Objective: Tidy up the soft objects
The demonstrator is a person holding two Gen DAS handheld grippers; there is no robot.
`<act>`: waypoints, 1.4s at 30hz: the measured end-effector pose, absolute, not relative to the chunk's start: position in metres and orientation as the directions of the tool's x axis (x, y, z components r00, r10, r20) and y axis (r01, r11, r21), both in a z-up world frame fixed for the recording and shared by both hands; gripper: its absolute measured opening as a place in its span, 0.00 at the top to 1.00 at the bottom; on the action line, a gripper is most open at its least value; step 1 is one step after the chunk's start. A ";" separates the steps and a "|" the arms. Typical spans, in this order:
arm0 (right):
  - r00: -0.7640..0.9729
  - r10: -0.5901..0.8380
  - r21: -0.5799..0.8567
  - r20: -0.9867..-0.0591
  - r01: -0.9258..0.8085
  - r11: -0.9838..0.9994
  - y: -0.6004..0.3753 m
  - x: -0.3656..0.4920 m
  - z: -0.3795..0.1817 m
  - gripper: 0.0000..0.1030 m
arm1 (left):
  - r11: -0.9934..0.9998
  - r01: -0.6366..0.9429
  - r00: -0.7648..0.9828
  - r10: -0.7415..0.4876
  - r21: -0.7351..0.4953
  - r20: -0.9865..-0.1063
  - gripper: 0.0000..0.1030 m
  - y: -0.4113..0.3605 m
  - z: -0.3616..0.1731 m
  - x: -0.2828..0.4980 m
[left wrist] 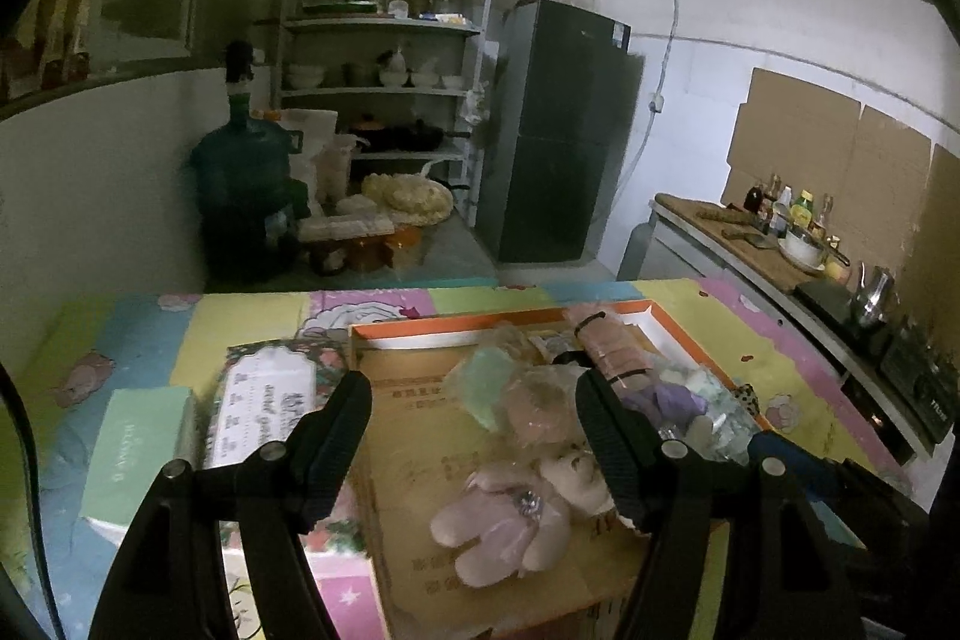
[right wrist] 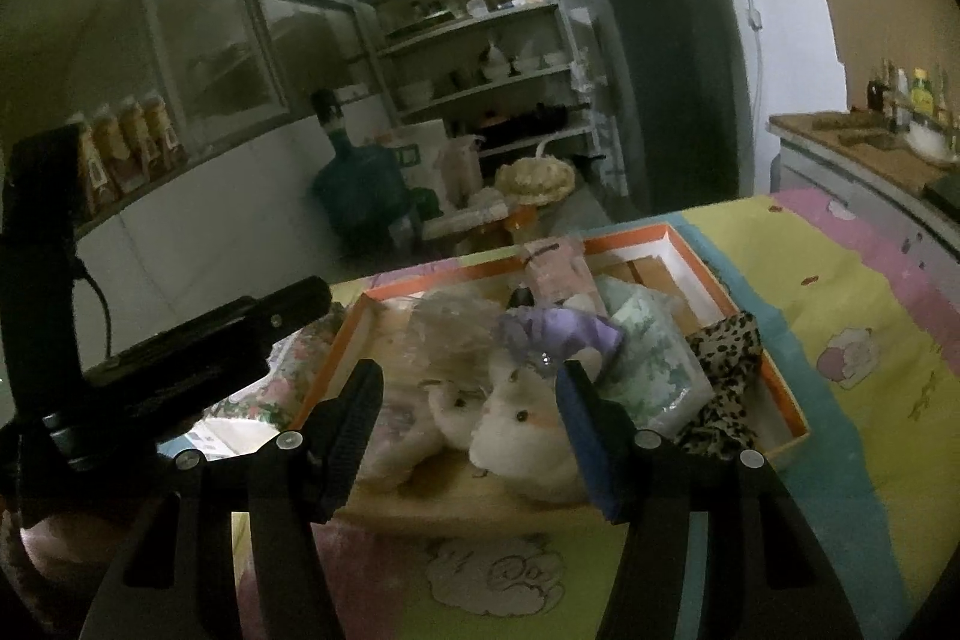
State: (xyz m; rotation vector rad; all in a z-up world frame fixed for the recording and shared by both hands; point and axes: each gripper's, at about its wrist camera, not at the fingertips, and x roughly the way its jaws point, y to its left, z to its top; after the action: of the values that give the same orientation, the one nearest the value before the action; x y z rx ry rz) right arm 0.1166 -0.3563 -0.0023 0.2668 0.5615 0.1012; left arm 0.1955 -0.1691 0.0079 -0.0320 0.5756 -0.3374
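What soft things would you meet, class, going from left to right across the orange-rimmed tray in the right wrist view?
Pale pink plush toy → white plush cat → green-patterned packet → leopard-print cloth, which reaches the tray's right rim.

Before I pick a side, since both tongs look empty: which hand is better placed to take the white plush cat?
Right, likely. The white plush cat lies framed between the open right tongs; the open left tongs face the pink teddy bear instead.
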 end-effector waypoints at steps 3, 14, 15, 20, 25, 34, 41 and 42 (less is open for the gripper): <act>0.849 0.156 0.267 -0.505 -0.018 0.964 -0.352 0.112 0.001 0.40 | 0.947 0.298 0.796 -0.315 -0.118 -0.517 0.32 -0.164 0.012 0.187; 0.873 0.095 0.188 -0.478 -0.004 0.982 -0.333 0.092 0.014 0.40 | 0.962 0.251 0.823 -0.270 -0.106 -0.500 0.32 -0.137 0.018 0.159; 0.878 0.096 0.184 -0.470 -0.009 0.983 -0.331 0.090 0.015 0.39 | 0.965 0.242 0.827 -0.260 -0.102 -0.499 0.32 -0.136 0.019 0.155; 0.902 0.061 0.139 -0.427 -0.001 0.990 -0.320 0.075 0.022 0.28 | 0.975 0.204 0.845 -0.221 -0.087 -0.487 0.32 -0.123 0.022 0.141; 0.902 0.052 0.138 -0.428 0.008 0.990 -0.312 0.068 0.024 0.28 | 0.981 0.182 0.859 -0.193 -0.069 -0.474 0.32 -0.116 0.024 0.127; 0.910 0.030 0.137 -0.415 0.030 0.990 -0.296 0.053 0.028 0.28 | 0.989 0.131 0.868 -0.151 -0.075 -0.474 0.32 -0.096 0.026 0.102; 0.917 0.032 0.105 -0.398 0.011 0.994 -0.272 0.038 0.031 0.28 | 0.992 0.101 0.872 -0.124 -0.073 -0.473 0.32 -0.082 0.025 0.081; 0.917 0.032 0.104 -0.398 0.010 0.995 -0.270 0.037 0.030 0.28 | 0.993 0.098 0.873 -0.119 -0.069 -0.472 0.32 -0.081 0.024 0.078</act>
State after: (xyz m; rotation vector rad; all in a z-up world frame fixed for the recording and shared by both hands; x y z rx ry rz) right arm 0.0370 -0.2700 0.0301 0.1043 0.4112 0.0112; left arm 0.0778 -0.0810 0.0241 -0.0436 0.4959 -0.1130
